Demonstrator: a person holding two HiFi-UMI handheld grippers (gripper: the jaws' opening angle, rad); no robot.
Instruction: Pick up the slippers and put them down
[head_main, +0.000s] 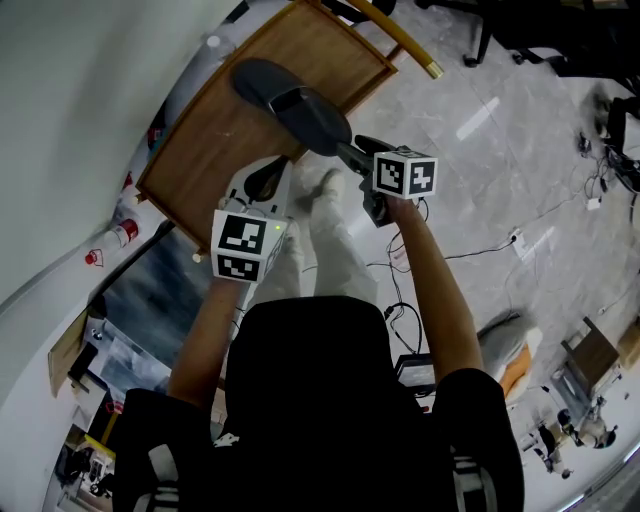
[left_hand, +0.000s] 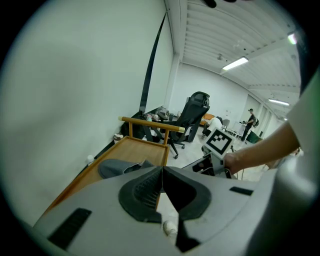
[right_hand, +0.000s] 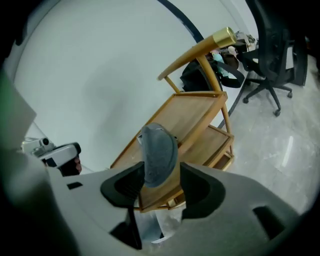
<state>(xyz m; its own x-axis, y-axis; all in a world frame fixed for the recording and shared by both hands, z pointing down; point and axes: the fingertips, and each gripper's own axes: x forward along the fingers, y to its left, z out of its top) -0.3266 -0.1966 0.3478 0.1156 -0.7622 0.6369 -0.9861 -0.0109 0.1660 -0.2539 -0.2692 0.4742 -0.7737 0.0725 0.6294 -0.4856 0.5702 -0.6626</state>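
Note:
A dark grey slipper (head_main: 295, 103) lies on the top board of a wooden rack (head_main: 225, 135) against the wall. My right gripper (head_main: 347, 152) reaches to the slipper's near end. In the right gripper view its jaws stand wide apart with the slipper (right_hand: 159, 152) between them and a gap showing on the right side, so the right gripper (right_hand: 161, 186) is open. My left gripper (head_main: 268, 176) hangs at the rack's near edge, left of the right one. Its jaws meet at the tips with nothing in them, so the left gripper (left_hand: 162, 172) is shut. The slipper (left_hand: 119, 168) shows just beyond it.
The rack (right_hand: 200, 115) has a round yellow rail (left_hand: 150, 123) at its far end and lower shelves. A black office chair (left_hand: 192, 112) stands behind it. Cables (head_main: 470, 250) run over the marble floor at the right. A red and white bottle (head_main: 118, 235) lies by the wall.

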